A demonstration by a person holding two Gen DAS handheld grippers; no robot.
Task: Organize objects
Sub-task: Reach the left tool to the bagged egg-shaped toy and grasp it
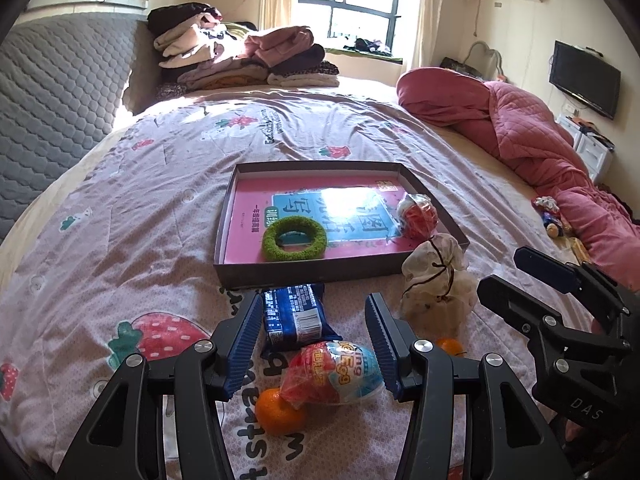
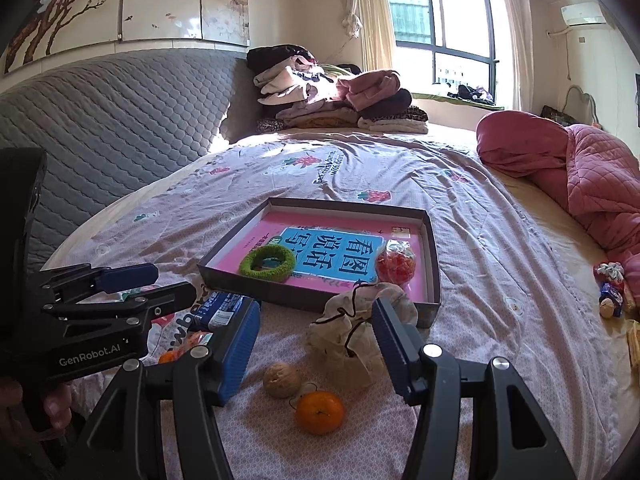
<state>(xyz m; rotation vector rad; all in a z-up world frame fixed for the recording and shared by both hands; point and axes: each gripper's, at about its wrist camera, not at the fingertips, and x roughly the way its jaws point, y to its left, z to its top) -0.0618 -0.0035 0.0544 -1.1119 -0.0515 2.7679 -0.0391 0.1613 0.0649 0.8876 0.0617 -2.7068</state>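
A shallow dark box [image 1: 304, 270] [image 2: 240, 286] lies on the bed, holding a pink book, a green ring [image 1: 294, 239] [image 2: 267, 265] and a red wrapped ball [image 1: 418, 216] [image 2: 396, 265]. In front of it lie a blue snack packet [image 1: 294, 314] [image 2: 218, 308], a toy egg [image 1: 336, 372], an orange [image 1: 278, 412], a beige drawstring pouch [image 1: 434, 284] [image 2: 352, 340], a walnut [image 2: 282, 380] and a second orange [image 2: 320, 412]. My left gripper [image 1: 314, 338] is open and empty over the packet and egg. My right gripper [image 2: 316, 340] is open and empty beside the pouch.
The bed carries a strawberry-print sheet [image 1: 160, 208]. A pink quilt [image 1: 532, 136] [image 2: 592, 176] lies at the right, folded clothes [image 1: 240, 56] [image 2: 332, 92] at the back. Small toys [image 1: 552, 216] [image 2: 610, 292] sit by the right edge. A grey headboard [image 1: 60, 92] stands left.
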